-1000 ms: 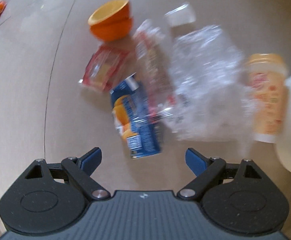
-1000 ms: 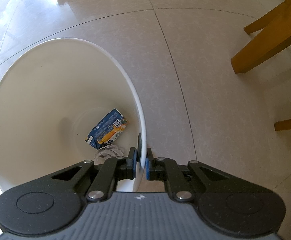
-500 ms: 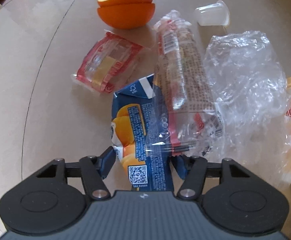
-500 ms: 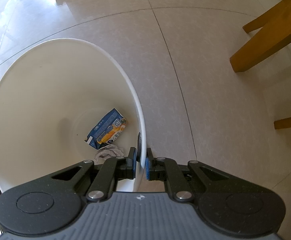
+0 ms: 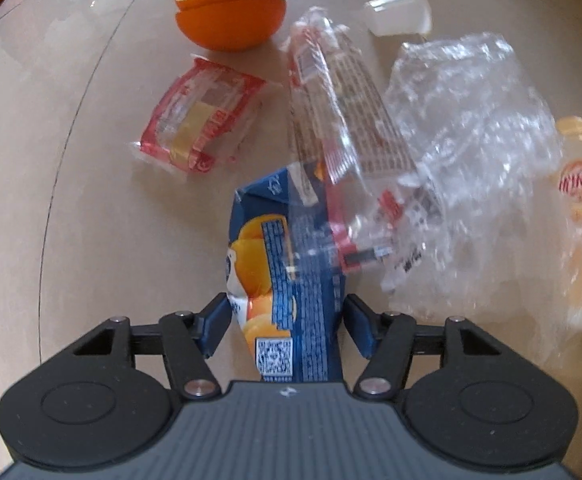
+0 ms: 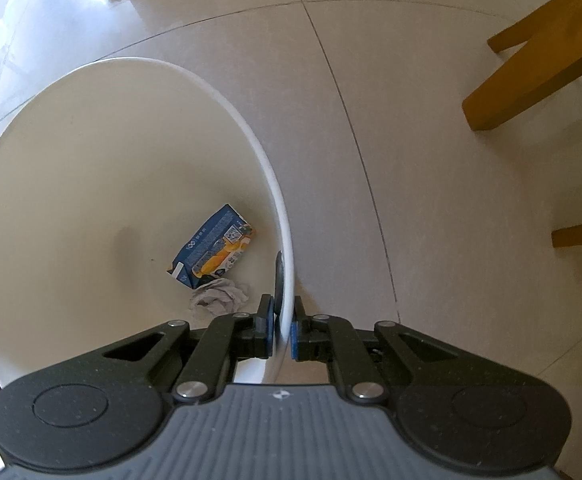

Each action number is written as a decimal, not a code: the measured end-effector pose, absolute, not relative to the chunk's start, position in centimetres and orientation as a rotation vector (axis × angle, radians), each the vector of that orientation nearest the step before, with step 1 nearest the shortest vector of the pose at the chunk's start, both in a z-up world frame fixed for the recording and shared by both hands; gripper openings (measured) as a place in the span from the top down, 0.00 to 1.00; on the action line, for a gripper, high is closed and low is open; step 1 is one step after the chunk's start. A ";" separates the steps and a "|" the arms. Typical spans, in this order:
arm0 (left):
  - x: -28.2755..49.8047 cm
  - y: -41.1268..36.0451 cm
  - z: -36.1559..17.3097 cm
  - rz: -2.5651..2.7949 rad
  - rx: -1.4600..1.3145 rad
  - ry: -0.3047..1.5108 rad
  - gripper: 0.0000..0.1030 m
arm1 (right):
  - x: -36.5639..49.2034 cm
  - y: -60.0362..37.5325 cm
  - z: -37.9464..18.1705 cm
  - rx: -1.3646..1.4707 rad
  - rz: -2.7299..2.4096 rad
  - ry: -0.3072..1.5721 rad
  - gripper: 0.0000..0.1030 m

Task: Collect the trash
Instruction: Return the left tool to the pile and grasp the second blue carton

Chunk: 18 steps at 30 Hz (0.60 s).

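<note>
Gleaming beige floor tiles (image 6: 431,128), wooden legs (image 6: 531,68)

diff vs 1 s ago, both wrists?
The left gripper dropped toward the floor litter and narrowed its jaws around the blue juice carton; they now ease apart slightly. The right gripper remains clamped on the white bin's rim; nothing moved inside.

The juice carton (image 5: 291,280) is blue with orange fruit print. At its 11 o'clock lies a red wrapper (image 5: 199,120). The bin (image 6: 91,152) is white.
</note>
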<state>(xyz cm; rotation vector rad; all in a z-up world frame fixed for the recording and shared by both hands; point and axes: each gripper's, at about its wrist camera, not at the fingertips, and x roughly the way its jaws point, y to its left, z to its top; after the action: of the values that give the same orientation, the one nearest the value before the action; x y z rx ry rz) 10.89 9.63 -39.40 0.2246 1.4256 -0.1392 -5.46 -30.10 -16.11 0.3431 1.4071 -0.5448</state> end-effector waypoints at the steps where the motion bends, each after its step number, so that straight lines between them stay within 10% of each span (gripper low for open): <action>1: 11.3 9.5 -39.6 -0.139 0.229 1.424 0.37 | -5.4 -30.1 -16.1 0.341 -0.545 1.408 0.91; 18: 13.4 8.2 -39.8 -0.111 0.229 1.379 0.40 | -5.2 -30.0 -15.3 0.324 -0.565 1.365 0.89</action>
<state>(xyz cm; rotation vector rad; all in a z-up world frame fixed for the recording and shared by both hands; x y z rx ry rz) 13.38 8.18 -39.78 0.2288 1.3794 -0.1114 -5.20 -30.01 -15.28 0.3244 1.3652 -0.5649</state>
